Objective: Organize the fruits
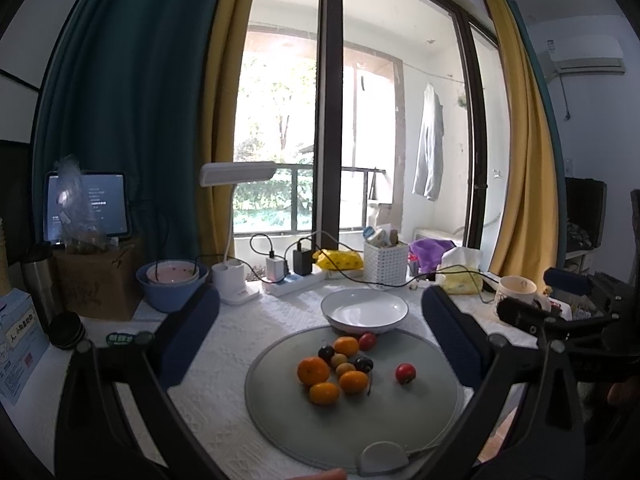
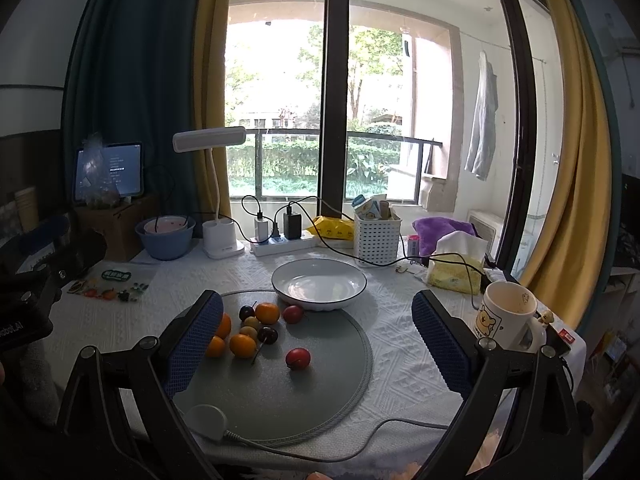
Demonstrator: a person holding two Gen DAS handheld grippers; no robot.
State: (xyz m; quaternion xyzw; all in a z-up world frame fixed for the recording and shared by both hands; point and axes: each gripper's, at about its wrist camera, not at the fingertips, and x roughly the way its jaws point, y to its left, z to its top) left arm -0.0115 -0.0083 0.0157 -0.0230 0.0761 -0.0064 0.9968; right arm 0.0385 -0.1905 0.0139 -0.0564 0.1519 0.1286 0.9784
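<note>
A round grey mat [image 1: 280, 420] with a finely grained surface and a stitched rim lies on the white, embossed tablecloth [image 2: 400, 344]. On its far left part the fruit sits in a loose cluster: smooth, glossy orange mandarins [image 1: 312, 371], small dark cherries [image 1: 363, 364] with thin stems, and little yellowish round fruits [image 1: 345, 369] between them. One shiny red round fruit [image 2: 298, 358] lies alone on the mat, right of the cluster; another red one [image 2: 293, 313] rests at the far edge, just beside the glazed white shallow bowl [image 2: 319, 283] with a thin dark rim, which stands just beyond the mat.

The left gripper [image 1: 320, 328] hangs above the near side of the mat, its blue dimpled pads [image 1: 192, 328] spread wide with nothing between them. The right gripper [image 2: 318, 344] is likewise wide apart and holds nothing; its left pad [image 2: 196, 340] hides part of a mandarin.

A cream ceramic mug [image 2: 508, 316] with a cartoon bear print stands at the right.
</note>
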